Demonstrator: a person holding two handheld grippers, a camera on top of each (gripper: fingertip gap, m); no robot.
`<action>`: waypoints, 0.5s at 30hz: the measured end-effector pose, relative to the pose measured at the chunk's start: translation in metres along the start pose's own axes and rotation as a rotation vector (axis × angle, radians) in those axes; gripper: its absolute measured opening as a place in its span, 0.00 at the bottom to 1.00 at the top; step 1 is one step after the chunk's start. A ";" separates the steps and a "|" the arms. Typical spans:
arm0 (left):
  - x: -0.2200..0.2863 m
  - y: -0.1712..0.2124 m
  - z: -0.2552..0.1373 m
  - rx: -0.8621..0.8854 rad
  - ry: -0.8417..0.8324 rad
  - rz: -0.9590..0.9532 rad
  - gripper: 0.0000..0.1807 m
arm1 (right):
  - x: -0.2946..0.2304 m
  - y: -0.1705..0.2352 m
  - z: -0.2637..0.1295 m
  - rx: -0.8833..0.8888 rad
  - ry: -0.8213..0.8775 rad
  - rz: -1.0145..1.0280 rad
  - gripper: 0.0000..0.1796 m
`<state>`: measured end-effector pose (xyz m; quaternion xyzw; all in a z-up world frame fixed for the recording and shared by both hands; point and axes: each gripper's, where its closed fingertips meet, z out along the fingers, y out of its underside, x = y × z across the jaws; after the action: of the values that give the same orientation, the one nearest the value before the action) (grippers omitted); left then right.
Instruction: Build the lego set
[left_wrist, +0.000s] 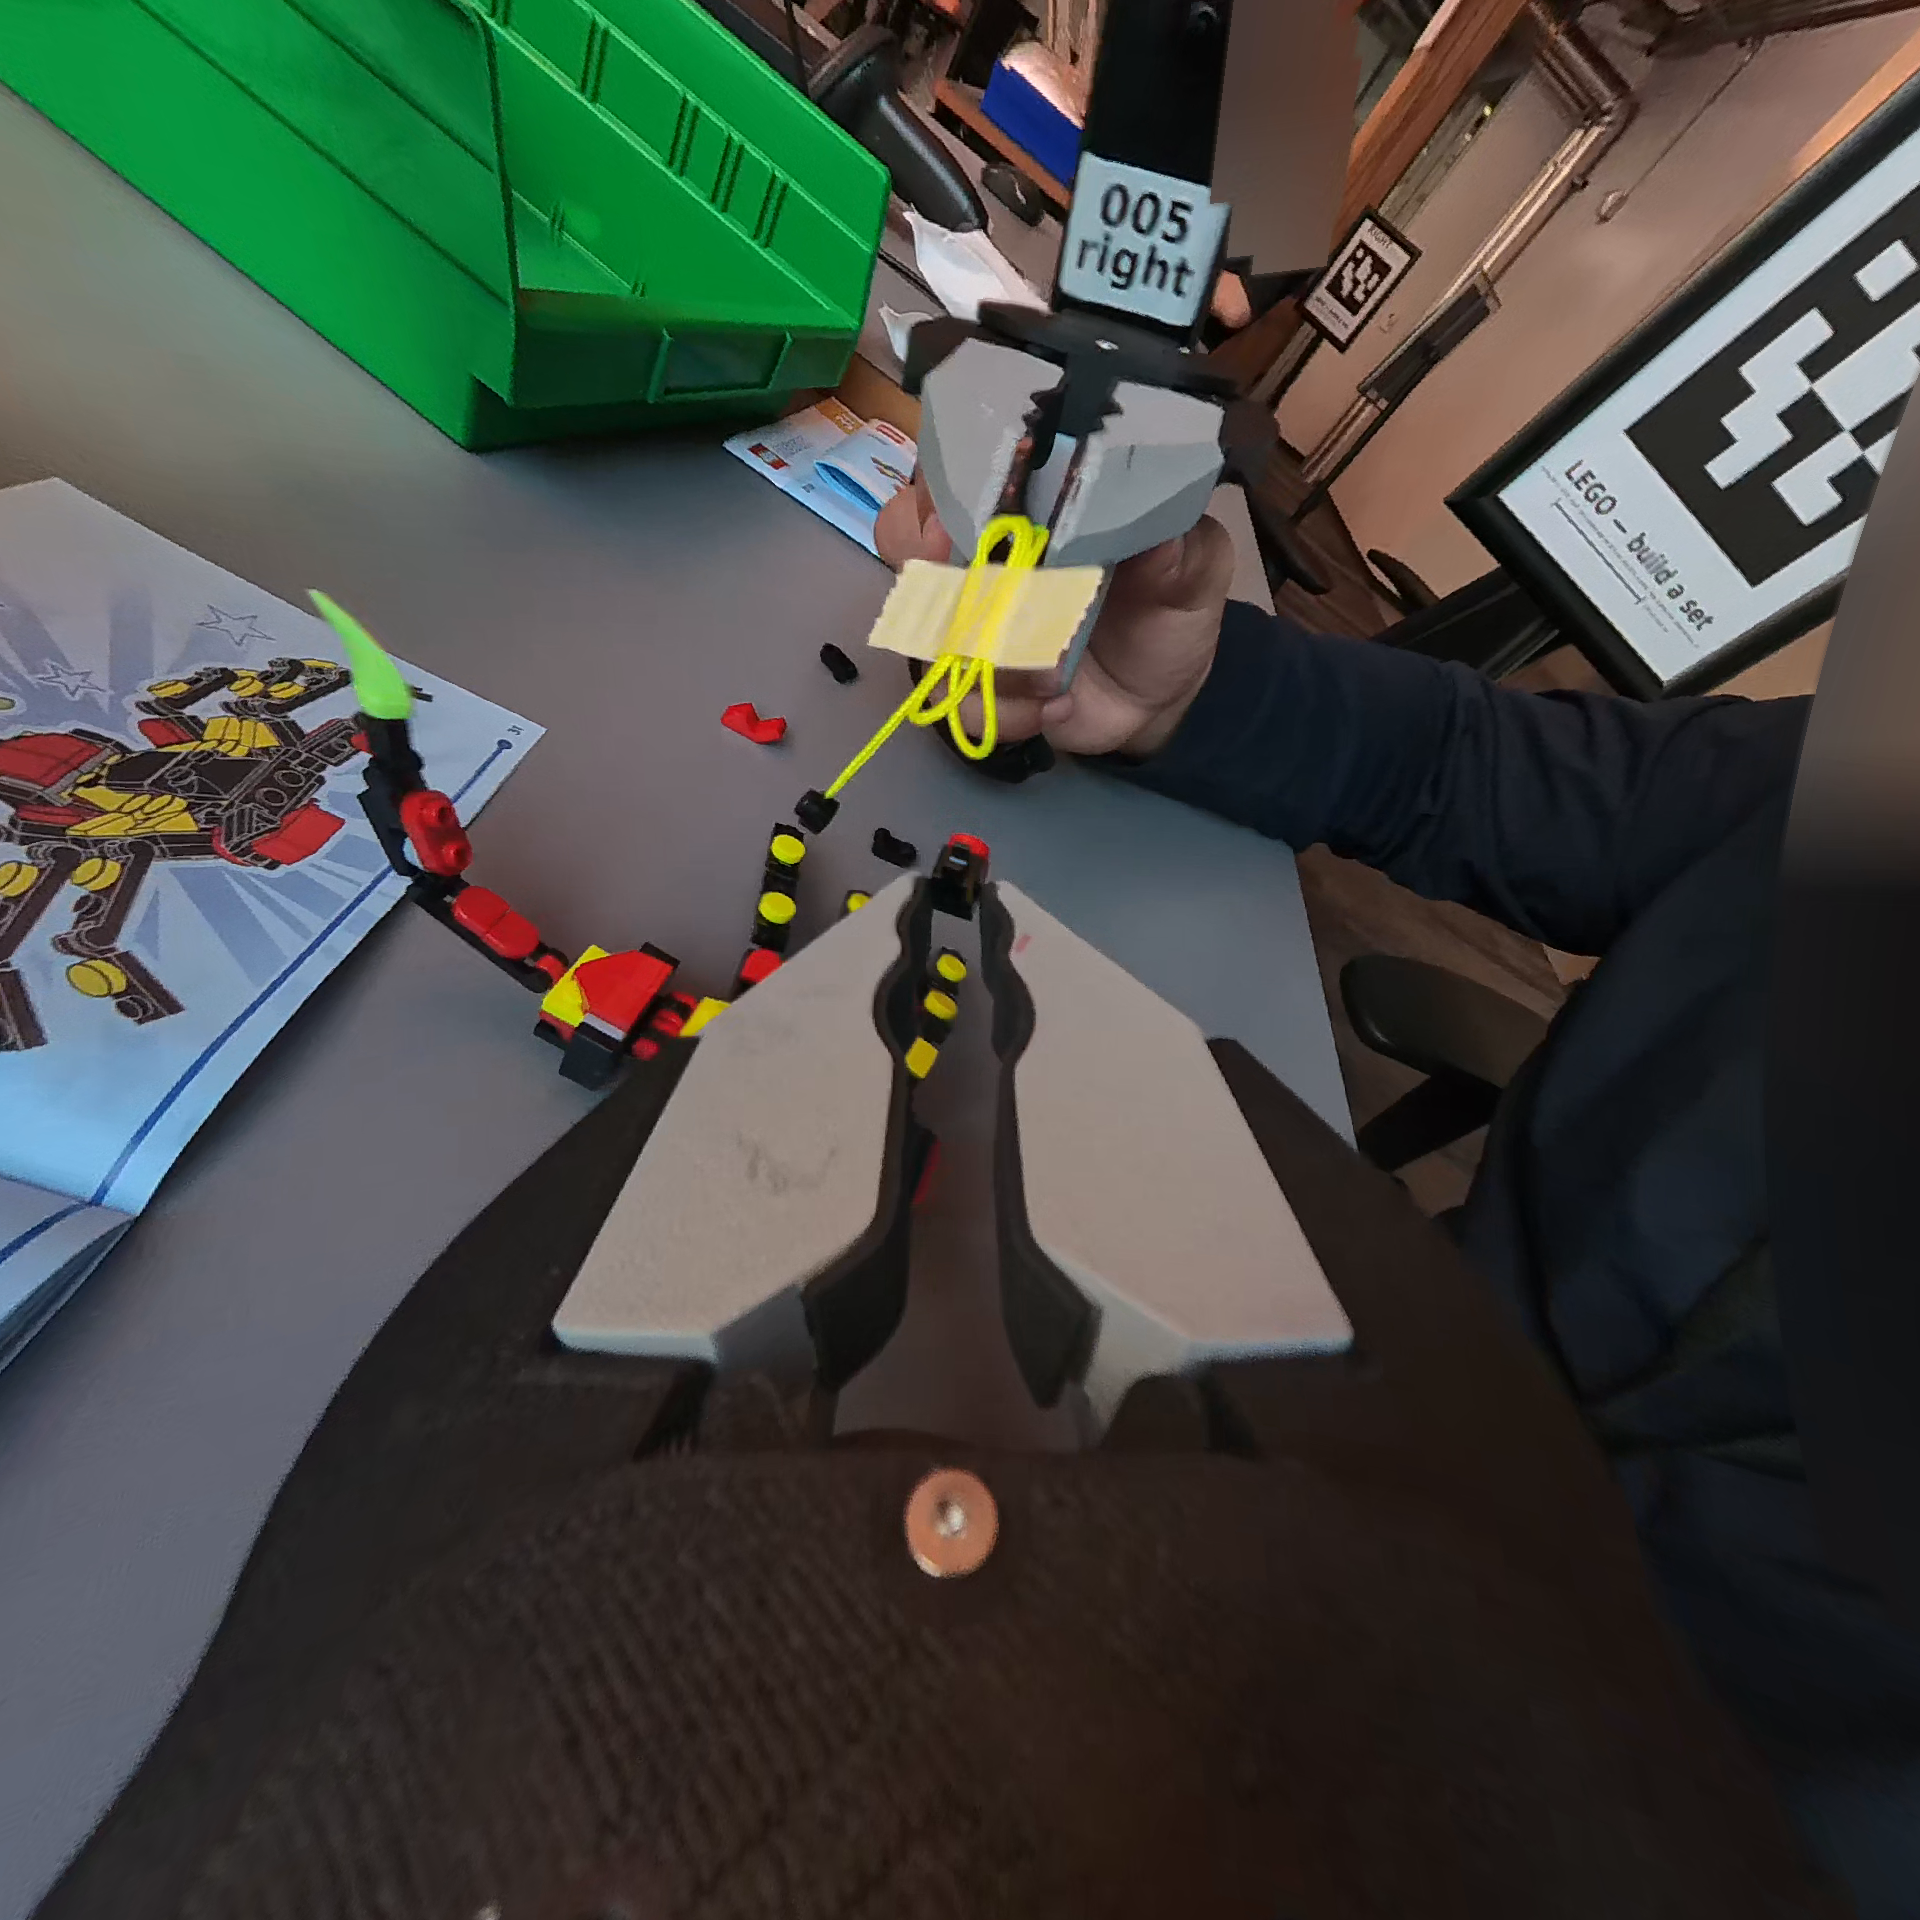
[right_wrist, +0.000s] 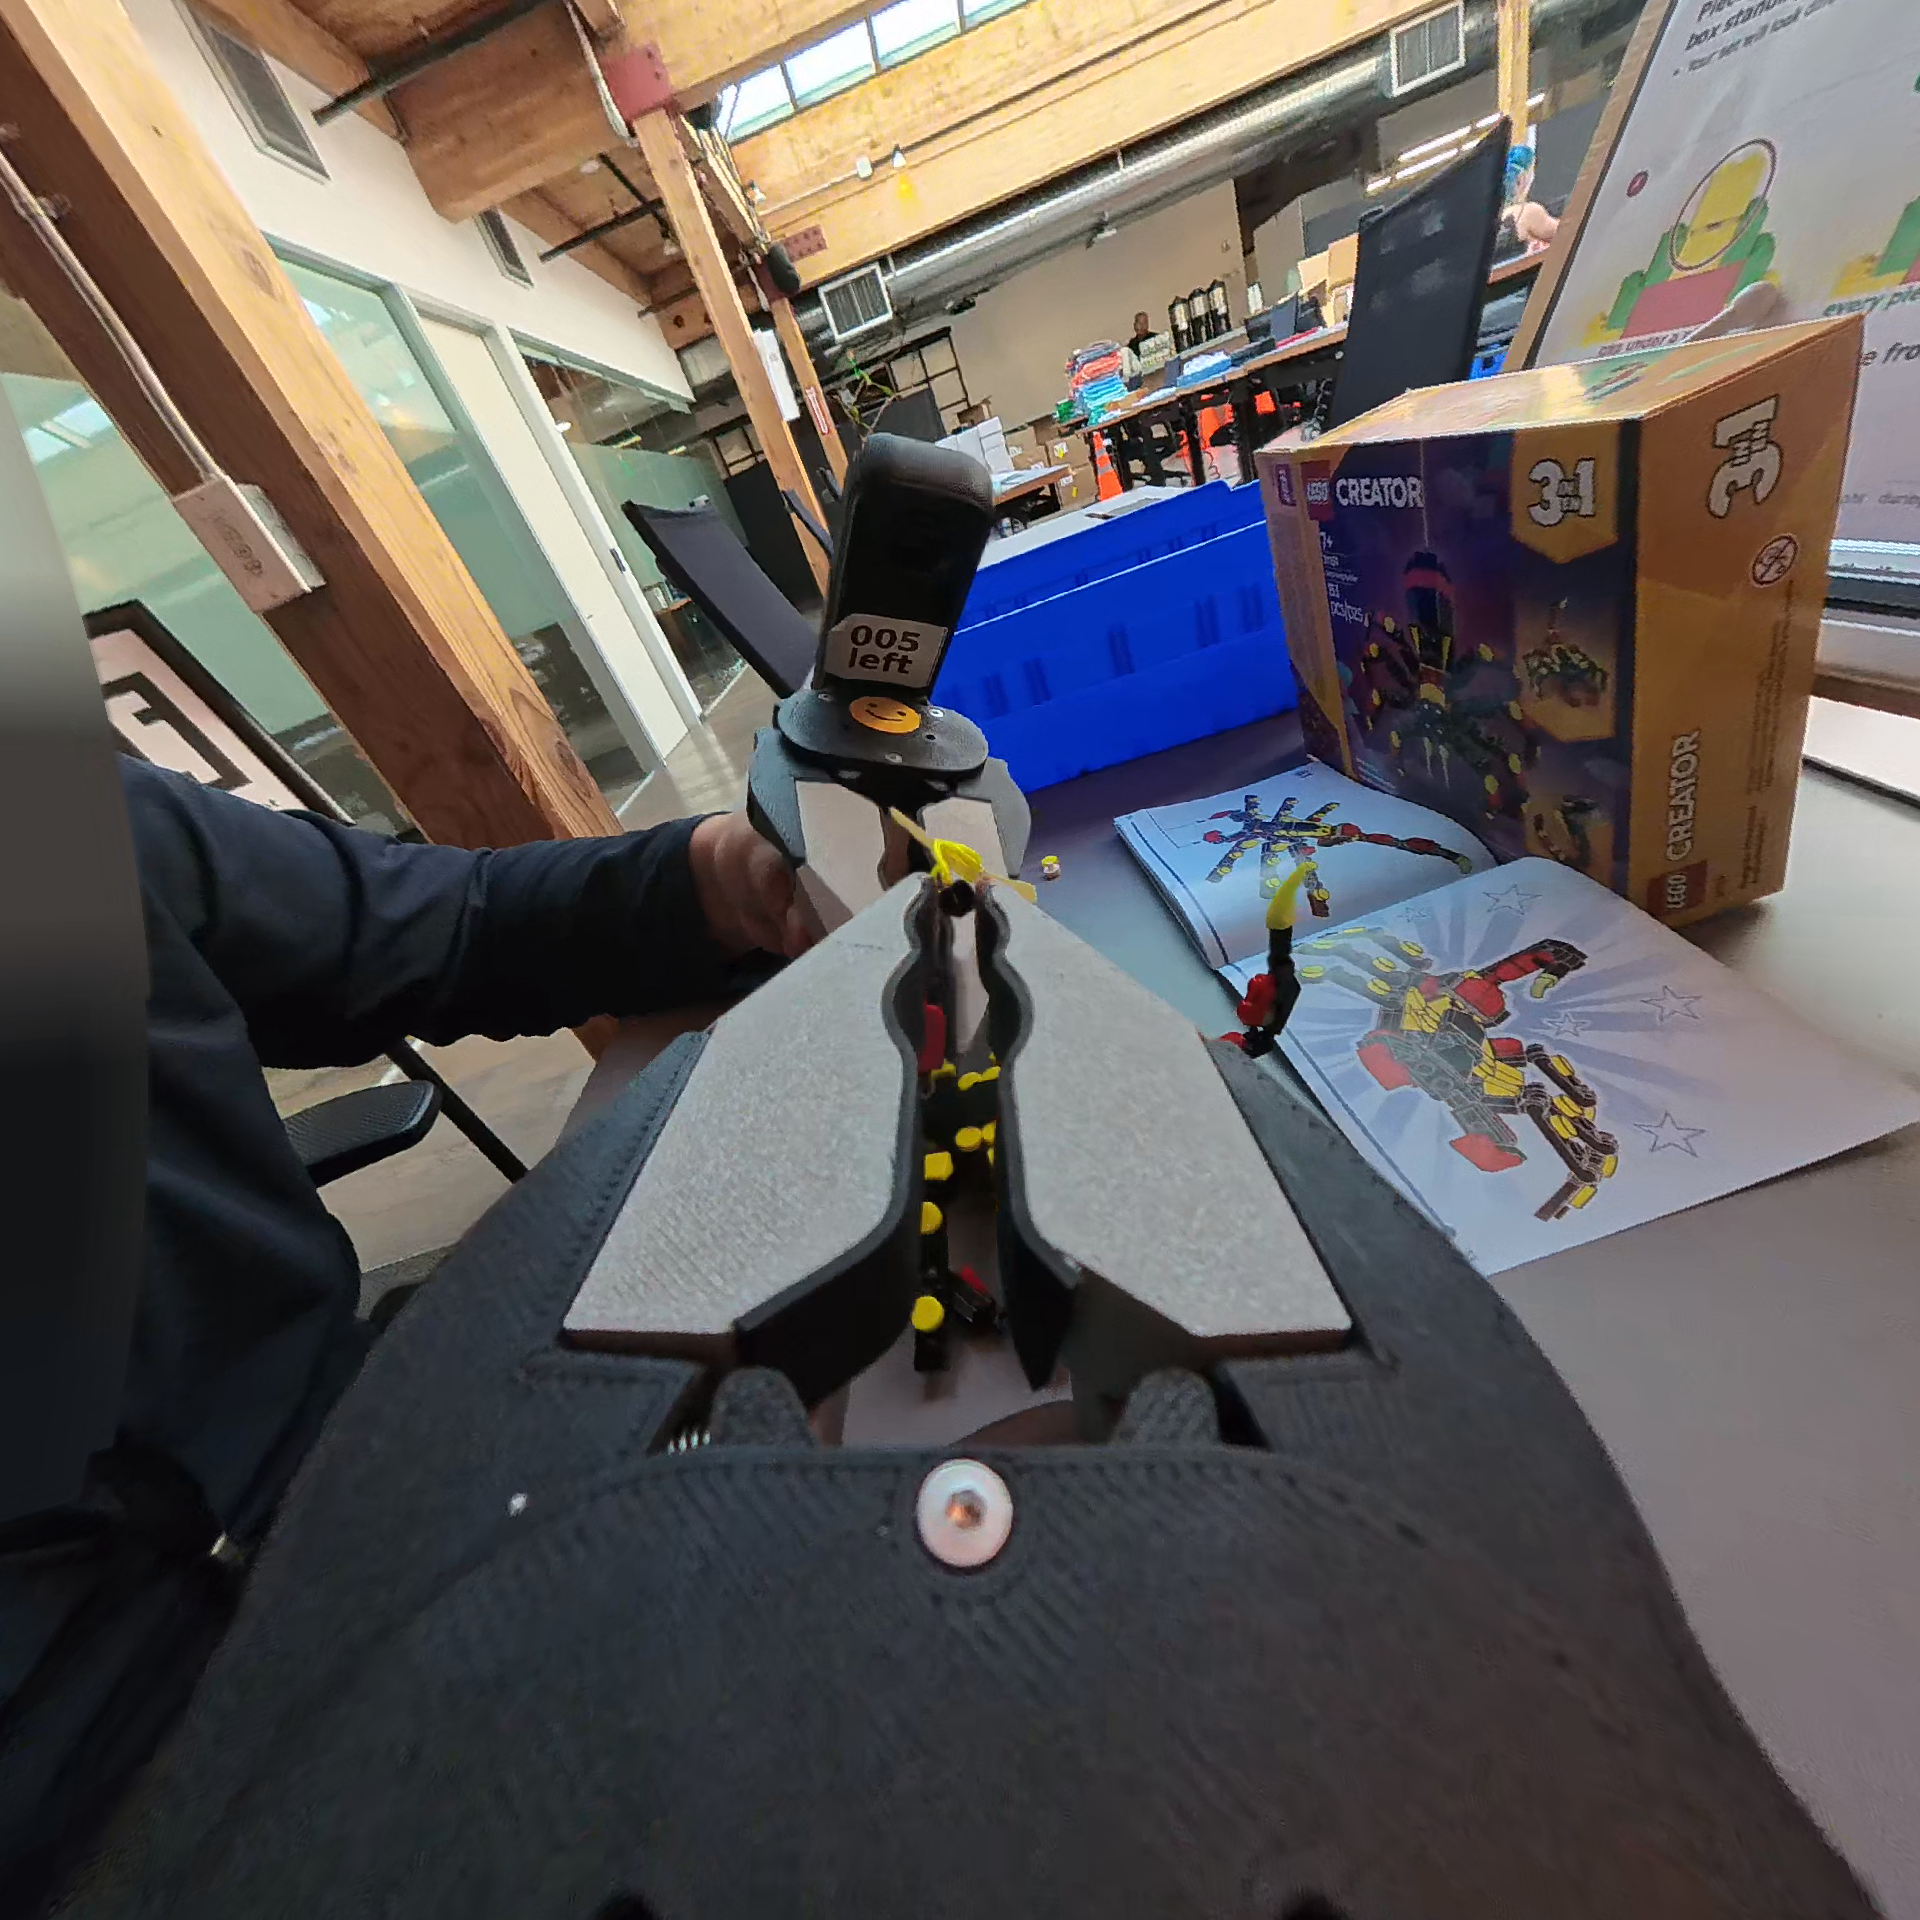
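The counter (left_wrist: 644, 582) is largely covered by the left tongs (left_wrist: 951, 891) in the foreground. Left of them lies the open instruction booklet (left_wrist: 208, 831), cut off at the frame edge. The lego scorpion model (left_wrist: 613, 997) lies just left of these tongs, partly hidden beneath them; its tail runs away leftward, green stinger up. They are nearly closed on a small black-and-red brick (left_wrist: 958, 868). The right tongs (right_wrist: 951, 902), nearly closed, pinch a yellow cord (left_wrist: 961, 665); the piece at their tips is hard to make out.

Bright daylight from skylights; fisheye-warped edges; dark blurred corners.
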<state>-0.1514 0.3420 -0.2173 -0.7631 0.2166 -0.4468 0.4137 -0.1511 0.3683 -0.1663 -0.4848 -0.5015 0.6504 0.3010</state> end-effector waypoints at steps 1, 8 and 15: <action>0.003 0.003 0.002 -0.018 0.012 0.012 0.03 | 0.000 -0.001 -0.001 0.011 -0.009 0.015 0.02; 0.046 0.021 0.016 -0.112 0.179 0.140 0.03 | -0.004 -0.007 -0.004 0.064 -0.104 0.130 0.01; 0.049 0.053 0.029 -0.302 0.116 0.226 0.03 | -0.006 0.004 0.002 -0.001 -0.089 0.080 0.01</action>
<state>-0.0998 0.2903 -0.2440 -0.7602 0.3893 -0.4031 0.3287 -0.1506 0.3611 -0.1682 -0.4753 -0.4946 0.6826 0.2520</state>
